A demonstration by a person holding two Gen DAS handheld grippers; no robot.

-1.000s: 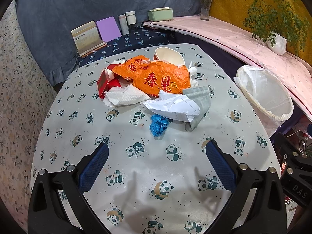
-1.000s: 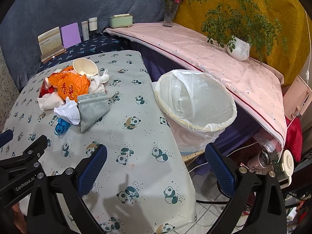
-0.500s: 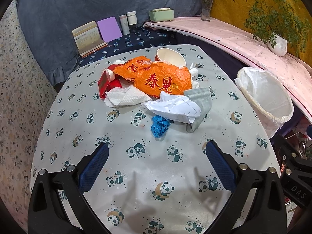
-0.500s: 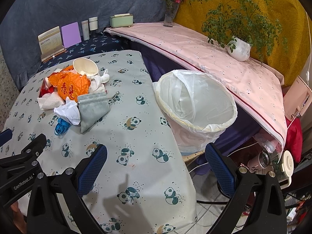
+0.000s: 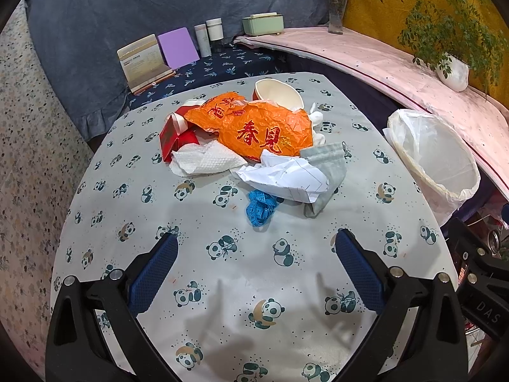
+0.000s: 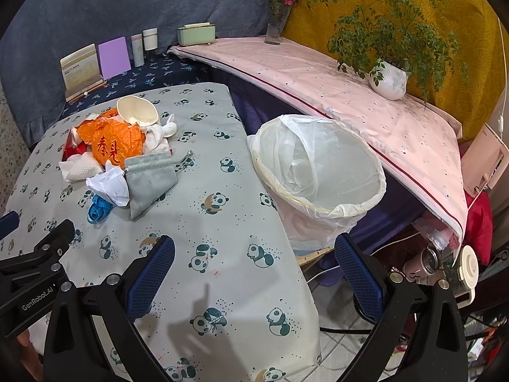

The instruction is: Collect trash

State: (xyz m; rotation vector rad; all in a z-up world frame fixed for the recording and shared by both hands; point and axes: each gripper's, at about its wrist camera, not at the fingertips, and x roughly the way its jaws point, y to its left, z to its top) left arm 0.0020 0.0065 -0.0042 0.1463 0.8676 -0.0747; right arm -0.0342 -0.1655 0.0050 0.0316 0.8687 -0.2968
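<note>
A trash pile lies mid-table: an orange wrapper, a white paper towel, crumpled white paper, a blue tape coil, a grey pouch, a red box and a cream bowl. The pile also shows in the right wrist view, with the orange wrapper and the grey pouch. My left gripper is open and empty, short of the pile. My right gripper is open and empty over the table's right edge. A bin with a white liner stands beside the table.
The table has a panda-print cloth. Behind it stand a card holder, a purple card, two small bottles and a green box. A pink-covered shelf holds a potted plant and a flower vase.
Both grippers have drifted slightly; the left view has shifted a little toward the pile. Nothing has been taken hold of.
</note>
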